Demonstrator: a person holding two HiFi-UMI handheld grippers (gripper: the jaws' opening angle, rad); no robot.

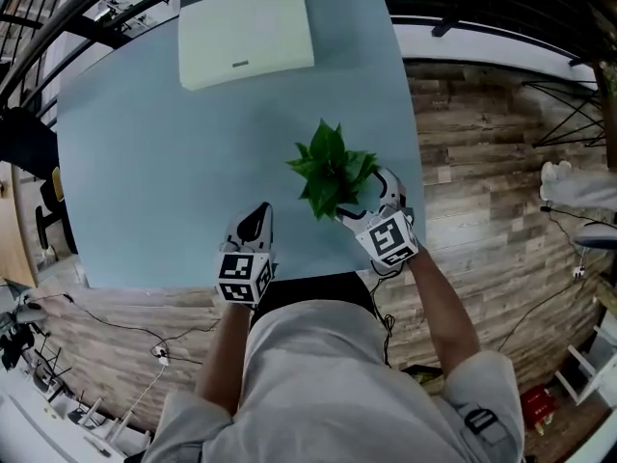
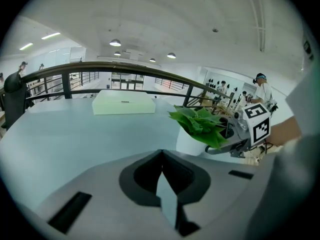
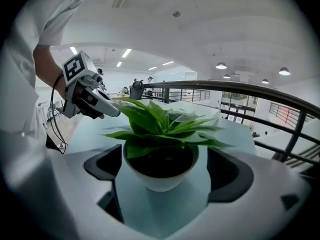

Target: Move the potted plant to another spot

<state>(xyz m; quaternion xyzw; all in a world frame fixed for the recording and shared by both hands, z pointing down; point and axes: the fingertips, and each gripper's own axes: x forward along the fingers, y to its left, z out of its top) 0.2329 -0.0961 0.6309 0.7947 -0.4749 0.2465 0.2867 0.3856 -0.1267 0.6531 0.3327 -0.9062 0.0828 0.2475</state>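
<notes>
The potted plant (image 1: 333, 167) has broad green leaves in a round white pot (image 3: 160, 176) and stands on the pale blue table (image 1: 164, 162), near its front right corner. My right gripper (image 1: 367, 199) reaches around it from the front. In the right gripper view the pot sits between the two wide jaws with a gap on each side, resting on the table. My left gripper (image 1: 255, 222) is to the plant's left by the front edge, with its jaws together and nothing in them. From the left gripper view the plant (image 2: 200, 124) and right gripper (image 2: 250, 126) show at the right.
A flat pale green box (image 1: 246, 32) lies at the table's far edge. A dark railing (image 2: 125, 69) curves behind the table. Wooden floor (image 1: 482, 162) lies past the right edge, with cables and stands. People stand in the far background.
</notes>
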